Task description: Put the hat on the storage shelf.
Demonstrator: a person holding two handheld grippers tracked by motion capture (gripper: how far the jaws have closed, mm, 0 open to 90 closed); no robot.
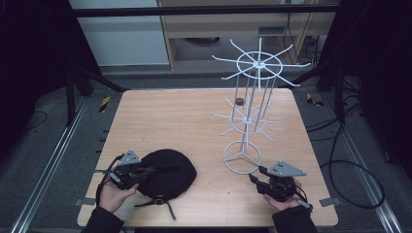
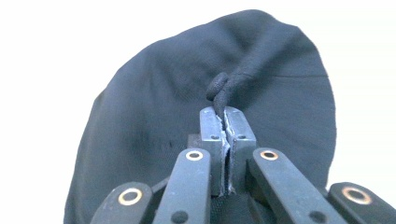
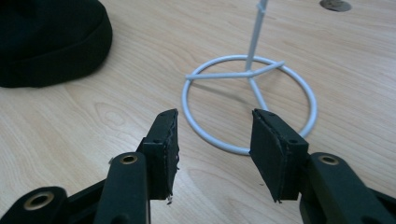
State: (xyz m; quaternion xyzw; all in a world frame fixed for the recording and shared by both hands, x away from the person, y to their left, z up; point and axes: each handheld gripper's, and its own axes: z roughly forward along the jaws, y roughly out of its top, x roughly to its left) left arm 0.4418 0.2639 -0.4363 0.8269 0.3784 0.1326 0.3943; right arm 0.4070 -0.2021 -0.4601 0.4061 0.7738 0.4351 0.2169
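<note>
A: Left gripper view: what is gripped?
B: Left gripper (image 2: 226,122) pinches a fold of the black cap (image 2: 154,121) lying on the table's (image 1: 194,121) near-left. Right gripper (image 3: 214,149) waits, jaws apart, empty.
A: Next?
B: Probably lifting it toward the white wire rack (image 1: 252,97).

Both forearms enter from the near edge, dark sleeves, one gripper in each hand. Left hand (image 1: 115,193) sits near-left, holding the left gripper (image 1: 145,171) roughly level, pointing right. In the left gripper view its jaws are pressed together, pads meeting, a pinch of black fabric caught between them. Right hand (image 1: 282,199) sits near-right, holding the right gripper (image 1: 253,178) low over the worktop, pointing left and slightly far. In the right gripper view its jaws stand well apart, nothing between the pads. Grey three-cornered plates on top of both grippers, cables trailing toward the wrists.
</note>
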